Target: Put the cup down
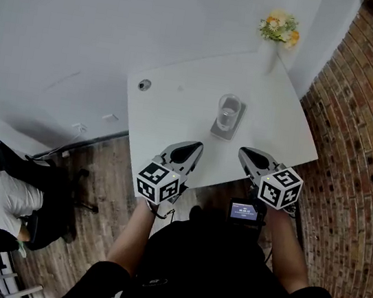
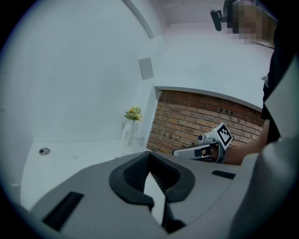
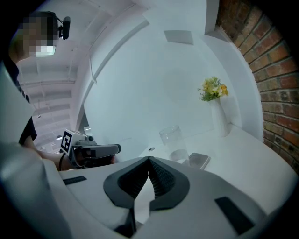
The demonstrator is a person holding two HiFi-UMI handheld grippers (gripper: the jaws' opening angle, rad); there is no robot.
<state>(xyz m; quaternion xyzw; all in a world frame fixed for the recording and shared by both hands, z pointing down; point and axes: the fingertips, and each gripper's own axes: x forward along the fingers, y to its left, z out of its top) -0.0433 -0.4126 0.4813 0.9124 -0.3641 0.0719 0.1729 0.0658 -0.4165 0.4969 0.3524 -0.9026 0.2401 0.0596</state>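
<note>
A clear glass cup [image 1: 228, 111] stands upright on a small grey coaster [image 1: 229, 129] near the middle of the white table [image 1: 170, 118]. Neither gripper touches it. My left gripper [image 1: 196, 146] hovers at the table's near edge, below and left of the cup, shut with nothing in it. My right gripper [image 1: 243, 152] is level with it, below and right of the cup, also shut and empty. In the right gripper view the cup [image 3: 173, 140] and coaster [image 3: 200, 160] lie beyond my closed jaw tips [image 3: 149, 159]. In the left gripper view the jaw tips [image 2: 149, 154] meet, and the cup [image 2: 134, 138] shows faintly.
A white vase of yellow flowers [image 1: 279, 30] stands at the table's far corner. A round cable hole [image 1: 144, 85] is at the table's left. A brick wall [image 1: 365, 137] runs along the right. A seated person [image 1: 5, 201] and a chair are on the wooden floor at left.
</note>
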